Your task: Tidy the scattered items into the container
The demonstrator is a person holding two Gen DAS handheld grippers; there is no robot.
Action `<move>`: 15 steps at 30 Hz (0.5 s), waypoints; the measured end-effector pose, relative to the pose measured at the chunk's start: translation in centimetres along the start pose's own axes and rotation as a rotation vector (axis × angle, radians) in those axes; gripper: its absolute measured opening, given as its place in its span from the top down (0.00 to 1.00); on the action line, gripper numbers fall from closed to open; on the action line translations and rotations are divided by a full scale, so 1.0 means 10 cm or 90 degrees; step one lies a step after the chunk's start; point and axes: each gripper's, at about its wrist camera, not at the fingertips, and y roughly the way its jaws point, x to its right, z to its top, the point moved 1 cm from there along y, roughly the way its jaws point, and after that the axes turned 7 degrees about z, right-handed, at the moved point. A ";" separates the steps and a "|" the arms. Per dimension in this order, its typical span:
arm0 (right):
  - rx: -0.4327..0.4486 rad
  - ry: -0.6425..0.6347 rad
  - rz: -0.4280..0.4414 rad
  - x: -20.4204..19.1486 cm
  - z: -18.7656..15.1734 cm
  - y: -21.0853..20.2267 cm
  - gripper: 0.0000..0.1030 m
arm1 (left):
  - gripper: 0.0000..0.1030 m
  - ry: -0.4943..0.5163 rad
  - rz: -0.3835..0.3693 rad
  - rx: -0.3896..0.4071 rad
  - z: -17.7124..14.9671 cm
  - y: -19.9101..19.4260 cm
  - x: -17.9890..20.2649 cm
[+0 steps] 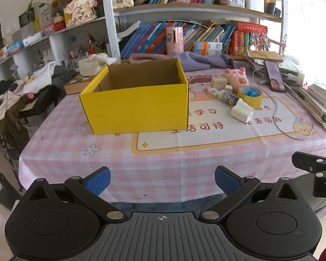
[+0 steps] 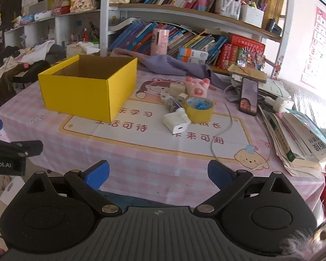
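An open yellow cardboard box (image 1: 137,106) (image 2: 87,91) stands on the pink checked tablecloth, and no item shows inside it. Right of it lies a cluster: a white charger (image 1: 242,112) (image 2: 177,122), a yellow tape roll (image 1: 251,95) (image 2: 198,109), a small bottle (image 1: 230,97) (image 2: 173,104), a pink pig toy (image 1: 237,77) (image 2: 196,87) and small white blocks (image 1: 219,82) (image 2: 177,89). My left gripper (image 1: 162,180) is open and empty at the table's near edge. My right gripper (image 2: 158,175) is open and empty there too, right of the left one.
A phone (image 1: 275,76) (image 2: 248,96) and a white cable (image 2: 219,134) lie right of the cluster. Stacked books (image 2: 300,134) line the right edge. Purple cloth (image 2: 173,65) and bookshelves stand behind. Clothes pile up at far left (image 1: 32,82).
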 end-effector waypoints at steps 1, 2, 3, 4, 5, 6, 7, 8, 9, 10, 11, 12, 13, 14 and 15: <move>0.000 0.004 -0.002 0.02 -0.01 -0.01 0.04 | 0.01 0.003 -0.003 -0.001 -0.01 0.00 0.02; 0.000 0.008 -0.002 0.03 -0.03 -0.01 0.04 | 0.01 0.007 -0.006 -0.003 -0.01 0.00 0.03; -0.001 0.013 -0.002 0.04 -0.04 -0.01 0.04 | 0.01 0.011 -0.009 -0.004 -0.02 0.00 0.05; -0.003 0.018 -0.002 0.05 -0.06 0.00 0.04 | 0.01 0.016 -0.013 -0.005 -0.03 0.00 0.07; -0.006 0.021 -0.001 0.06 -0.07 0.01 0.04 | 0.01 0.020 -0.014 -0.004 -0.03 0.00 0.09; -0.007 0.023 0.001 0.07 -0.08 0.02 0.04 | 0.01 0.025 -0.015 -0.004 -0.03 0.00 0.11; -0.007 0.023 0.002 0.07 -0.08 0.03 0.04 | 0.01 0.029 -0.015 -0.004 -0.04 0.00 0.12; -0.008 0.022 0.003 0.07 -0.09 0.04 0.04 | 0.01 0.032 -0.016 -0.004 -0.04 0.01 0.14; -0.009 0.021 0.005 0.07 -0.09 0.05 0.04 | 0.01 0.034 -0.018 -0.005 -0.04 0.01 0.15; -0.011 0.021 0.006 0.06 -0.10 0.06 0.04 | 0.01 0.036 -0.021 -0.006 -0.04 0.01 0.16; -0.012 0.021 0.006 0.07 -0.11 0.07 0.04 | 0.01 0.037 -0.023 -0.007 -0.04 0.01 0.17; -0.014 0.021 0.006 0.07 -0.11 0.08 0.04 | 0.01 0.038 -0.027 -0.007 -0.04 0.02 0.18; -0.015 0.021 0.005 0.08 -0.11 0.08 0.04 | 0.01 0.039 -0.030 -0.007 -0.04 0.02 0.19; -0.016 0.022 0.004 0.09 -0.11 0.09 0.04 | 0.01 0.040 -0.035 -0.008 -0.04 0.03 0.20; -0.017 0.023 0.002 0.10 -0.11 0.09 0.04 | 0.01 0.040 -0.039 -0.009 -0.04 0.04 0.21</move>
